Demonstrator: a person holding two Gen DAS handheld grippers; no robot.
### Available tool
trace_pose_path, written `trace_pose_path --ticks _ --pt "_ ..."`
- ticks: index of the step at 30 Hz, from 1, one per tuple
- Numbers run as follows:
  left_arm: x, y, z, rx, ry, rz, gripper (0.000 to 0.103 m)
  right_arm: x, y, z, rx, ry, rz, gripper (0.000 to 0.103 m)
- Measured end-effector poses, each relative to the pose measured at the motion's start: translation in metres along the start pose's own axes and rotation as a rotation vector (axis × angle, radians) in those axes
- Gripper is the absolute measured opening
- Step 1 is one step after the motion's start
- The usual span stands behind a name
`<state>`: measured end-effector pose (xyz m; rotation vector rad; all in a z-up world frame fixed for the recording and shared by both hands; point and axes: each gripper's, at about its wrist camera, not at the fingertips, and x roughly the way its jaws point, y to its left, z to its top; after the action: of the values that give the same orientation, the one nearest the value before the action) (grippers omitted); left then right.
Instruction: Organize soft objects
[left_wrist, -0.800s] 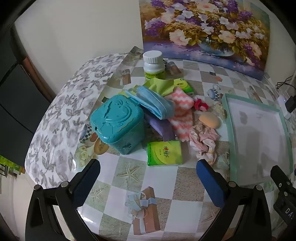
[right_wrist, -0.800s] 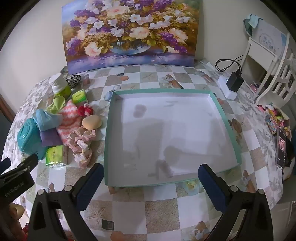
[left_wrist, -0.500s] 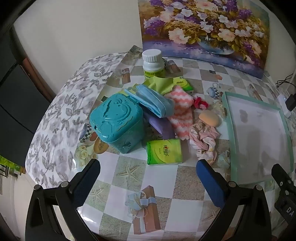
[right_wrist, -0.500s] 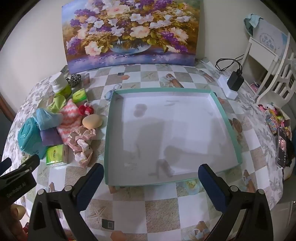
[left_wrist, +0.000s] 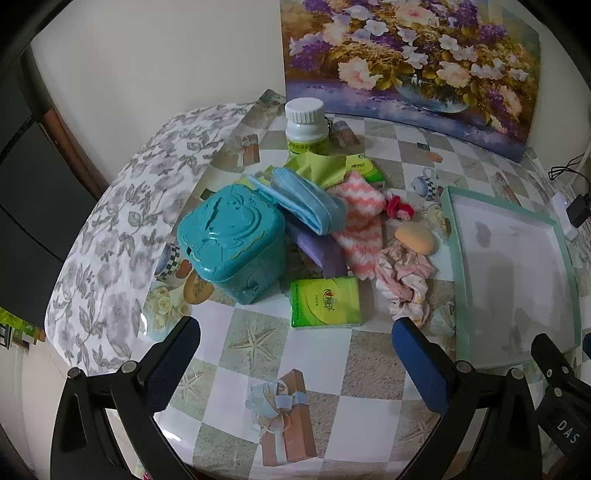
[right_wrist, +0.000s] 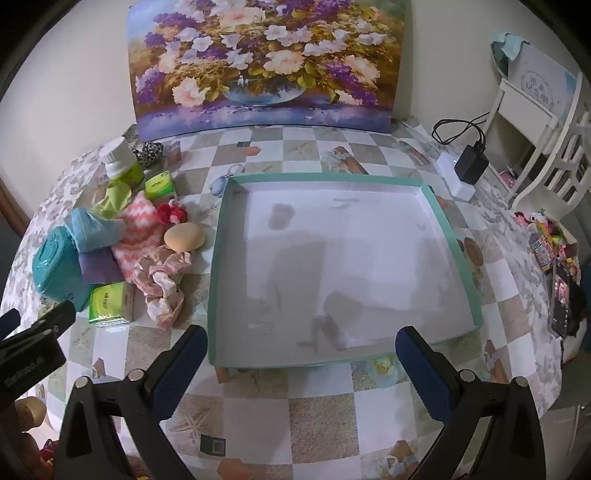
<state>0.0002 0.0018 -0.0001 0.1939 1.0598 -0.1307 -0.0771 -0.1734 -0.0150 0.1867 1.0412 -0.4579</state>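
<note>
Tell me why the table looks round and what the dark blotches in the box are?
Both wrist views use fisheye lenses, so the table bulges and corners go black. In the right wrist view, grey shadows lie across the tray floor. Left wrist view: faint glare on the tablecloth's near edge.

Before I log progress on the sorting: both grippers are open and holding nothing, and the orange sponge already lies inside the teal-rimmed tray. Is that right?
Not quite. The orange sponge is not in the teal-rimmed tray; it lies on the table beside the tray's left rim, among the pile. The right wrist view shows the tray empty. The left gripper and right gripper are indeed open, holding nothing.
</note>
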Motion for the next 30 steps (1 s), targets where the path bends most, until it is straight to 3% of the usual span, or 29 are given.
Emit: trace_pose_path --ticks 13,30 --pt "0.003 -0.004 0.000 0.022 0.015 0.004 0.103 0.000 -0.002 -0.001 -0.002 0.007 0.015 0.103" --pt "0.009 0.002 -0.001 -0.020 0.045 0.032 0.103 -0.001 0.000 -0.002 -0.012 0.005 0.015 0.103"
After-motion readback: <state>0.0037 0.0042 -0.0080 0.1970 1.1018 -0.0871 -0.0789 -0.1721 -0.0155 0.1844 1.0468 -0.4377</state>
